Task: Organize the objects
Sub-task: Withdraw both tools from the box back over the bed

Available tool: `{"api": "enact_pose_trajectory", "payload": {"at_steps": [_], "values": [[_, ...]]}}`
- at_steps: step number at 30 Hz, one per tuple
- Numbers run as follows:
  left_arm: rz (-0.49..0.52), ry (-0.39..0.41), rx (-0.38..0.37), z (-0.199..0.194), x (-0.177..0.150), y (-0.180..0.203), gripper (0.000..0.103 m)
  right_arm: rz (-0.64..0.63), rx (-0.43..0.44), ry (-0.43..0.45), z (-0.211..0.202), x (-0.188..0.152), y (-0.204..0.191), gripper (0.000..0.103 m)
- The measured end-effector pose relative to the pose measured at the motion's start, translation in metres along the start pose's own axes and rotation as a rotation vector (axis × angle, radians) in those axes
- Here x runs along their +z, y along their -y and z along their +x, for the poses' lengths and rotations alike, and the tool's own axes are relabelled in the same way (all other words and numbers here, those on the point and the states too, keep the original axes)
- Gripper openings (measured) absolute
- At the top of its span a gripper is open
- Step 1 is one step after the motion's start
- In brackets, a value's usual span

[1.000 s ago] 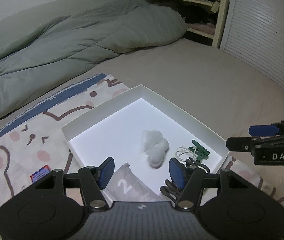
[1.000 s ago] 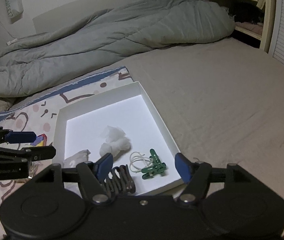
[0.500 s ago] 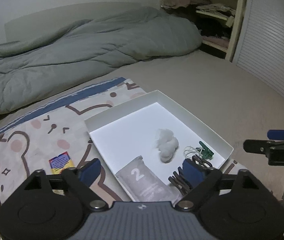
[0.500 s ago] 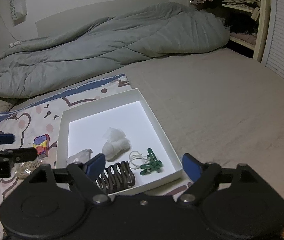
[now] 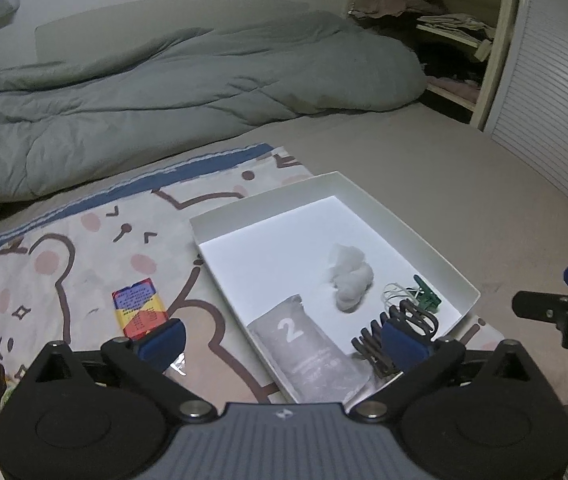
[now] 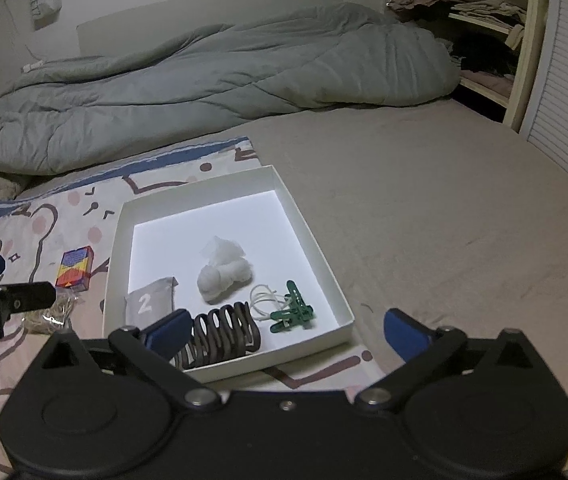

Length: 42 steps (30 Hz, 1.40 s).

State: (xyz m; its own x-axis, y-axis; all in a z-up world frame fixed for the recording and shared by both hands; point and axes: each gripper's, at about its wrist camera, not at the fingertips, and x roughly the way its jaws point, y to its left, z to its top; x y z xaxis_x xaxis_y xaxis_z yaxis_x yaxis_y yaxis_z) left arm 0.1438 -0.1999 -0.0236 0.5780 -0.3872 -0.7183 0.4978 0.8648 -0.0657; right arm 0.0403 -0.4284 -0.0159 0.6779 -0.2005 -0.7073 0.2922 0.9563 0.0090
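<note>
Both hand-held grippers have drawn back from the white box [image 6: 316, 248] since a second ago, and their jaws are opening, now spread wide with nothing between them. Left hand-held gripper [image 5: 282, 338] hovers over the box's near corner at 6 o'clock; right hand-held gripper [image 6: 284, 332] likewise. Inside the box lie a grey pouch [image 6: 149, 302], white wad [image 6: 222, 270], dark coil [image 6: 224, 332] and green clips [image 6: 294, 312]. At 9 o'clock of the box, a colourful small box [image 6: 74, 268] rests on the bear-print blanket [image 5: 64, 264].
</note>
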Motion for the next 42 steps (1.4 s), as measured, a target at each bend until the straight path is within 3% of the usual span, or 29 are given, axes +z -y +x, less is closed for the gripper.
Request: {"api": "enact_pose_trajectory", "payload": {"at_steps": [18, 42], "values": [[-0.081, -0.005, 0.047, -0.009, -0.007, -0.038, 0.103, -0.026, -0.017, -0.011, 0.008, 0.004, -0.017, 0.103], [-0.285, 0.029, 0.244, -0.071, -0.046, -0.163, 0.103, -0.161, 0.163, 0.004, 0.025, 0.022, -0.159, 0.103]]}}
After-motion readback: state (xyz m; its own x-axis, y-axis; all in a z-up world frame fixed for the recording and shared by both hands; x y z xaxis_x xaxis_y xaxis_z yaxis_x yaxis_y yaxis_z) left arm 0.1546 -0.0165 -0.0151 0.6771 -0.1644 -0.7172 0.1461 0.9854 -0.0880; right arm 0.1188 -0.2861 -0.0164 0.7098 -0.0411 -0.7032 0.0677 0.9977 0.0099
